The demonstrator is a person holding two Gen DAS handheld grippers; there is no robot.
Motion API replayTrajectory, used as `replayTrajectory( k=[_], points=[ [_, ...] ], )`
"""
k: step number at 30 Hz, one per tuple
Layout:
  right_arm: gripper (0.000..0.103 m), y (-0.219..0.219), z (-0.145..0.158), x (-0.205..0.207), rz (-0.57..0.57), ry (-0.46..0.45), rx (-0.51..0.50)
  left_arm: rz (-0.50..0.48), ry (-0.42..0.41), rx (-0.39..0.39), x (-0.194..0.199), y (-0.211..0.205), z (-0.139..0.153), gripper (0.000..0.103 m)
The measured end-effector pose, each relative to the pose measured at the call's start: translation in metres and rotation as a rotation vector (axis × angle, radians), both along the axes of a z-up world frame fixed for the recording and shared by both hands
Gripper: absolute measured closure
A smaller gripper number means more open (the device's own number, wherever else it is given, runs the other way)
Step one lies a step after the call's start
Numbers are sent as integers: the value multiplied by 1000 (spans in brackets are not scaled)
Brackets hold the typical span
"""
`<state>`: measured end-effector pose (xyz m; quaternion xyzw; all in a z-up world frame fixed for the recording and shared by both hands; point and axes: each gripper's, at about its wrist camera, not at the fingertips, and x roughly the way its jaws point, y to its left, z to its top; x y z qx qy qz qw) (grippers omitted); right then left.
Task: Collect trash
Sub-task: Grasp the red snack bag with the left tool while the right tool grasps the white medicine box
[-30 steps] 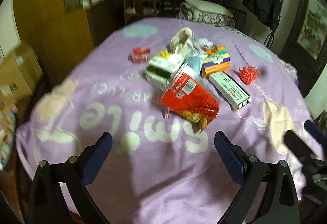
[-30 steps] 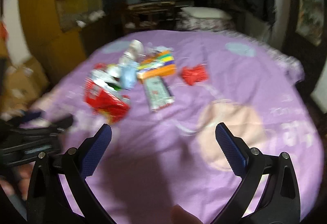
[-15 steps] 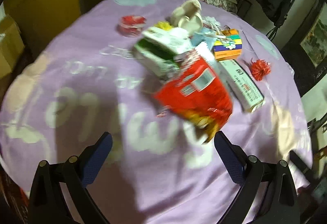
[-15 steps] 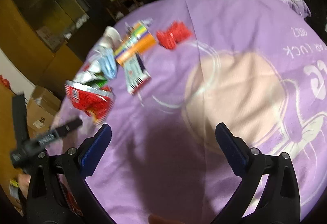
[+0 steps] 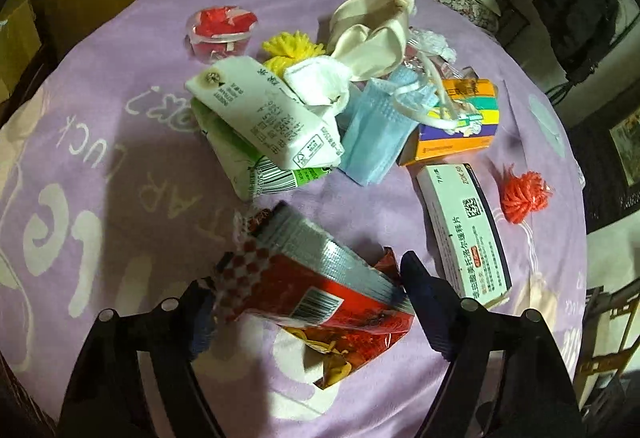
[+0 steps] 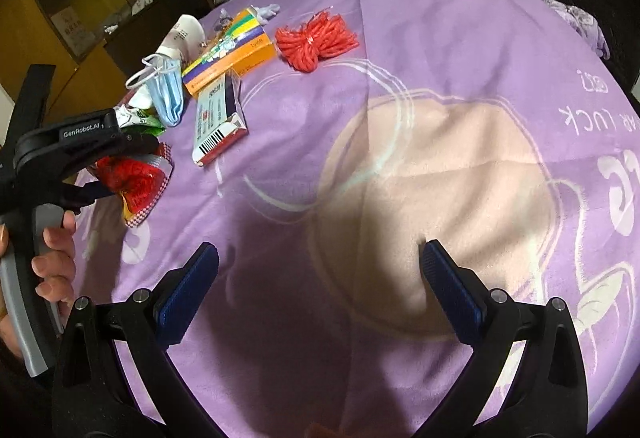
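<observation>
A pile of trash lies on a purple blanket (image 5: 120,166). My left gripper (image 5: 308,298) is open with its fingers on either side of a red snack bag (image 5: 320,290); the bag lies between them. The right wrist view shows this gripper (image 6: 100,158) around the red bag (image 6: 136,178). Beyond the bag lie a white-green carton (image 5: 264,126), a blue face mask (image 5: 380,130), an orange box (image 5: 456,126), a white medicine box (image 5: 464,230), a white glove (image 5: 376,34) and red yarn (image 5: 524,198). My right gripper (image 6: 320,290) is open and empty over bare blanket.
A clear cup of red scraps (image 5: 220,30) and yellow yarn (image 5: 292,50) lie at the pile's far side. The blanket drops off at its rounded edges. A wooden cabinet (image 6: 60,18) stands left, dark furniture behind.
My left gripper has moved forward and down until its open fingers straddle the red snack bag. My right gripper has moved closer to the blanket and stayed open.
</observation>
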<state>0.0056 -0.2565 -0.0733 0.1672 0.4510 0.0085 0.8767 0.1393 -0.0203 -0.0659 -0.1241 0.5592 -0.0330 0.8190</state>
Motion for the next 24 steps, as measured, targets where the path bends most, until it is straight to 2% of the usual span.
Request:
replayTrajectory(
  k=[2,3,4,5,6,7,10,15,18,22,24],
  points=[
    [6,1,2,0,0,-9,3,3,-9,15,-1,0,0,31],
    [6,1,3,-1,-2,-18,7,2,-17,16,-2,1,0,39],
    [6,1,5,-1,-7,-25,16,-5,-21,3,-3,2,0,52],
    [6,2,6,-1,-1,-25,26,-11,-21,-9,-4,3,0,57],
    [6,3,6,0,9,-22,36,-16,-25,-26,-6,5,1,66],
    [6,6,7,0,20,-12,36,-18,-32,-34,-8,8,2,85],
    [6,17,7,3,56,10,-9,-50,-44,-84,-21,23,8,87],
    [6,31,22,14,86,-35,-71,-93,-120,-78,-53,50,28,87],
    [6,45,36,37,118,-82,-139,-80,-148,-53,-70,67,38,87],
    [6,74,40,82,196,-65,-264,-49,-166,-17,-82,98,43,87],
    [6,81,39,94,221,-58,-286,-40,-168,-15,-84,108,43,87]
  ],
)
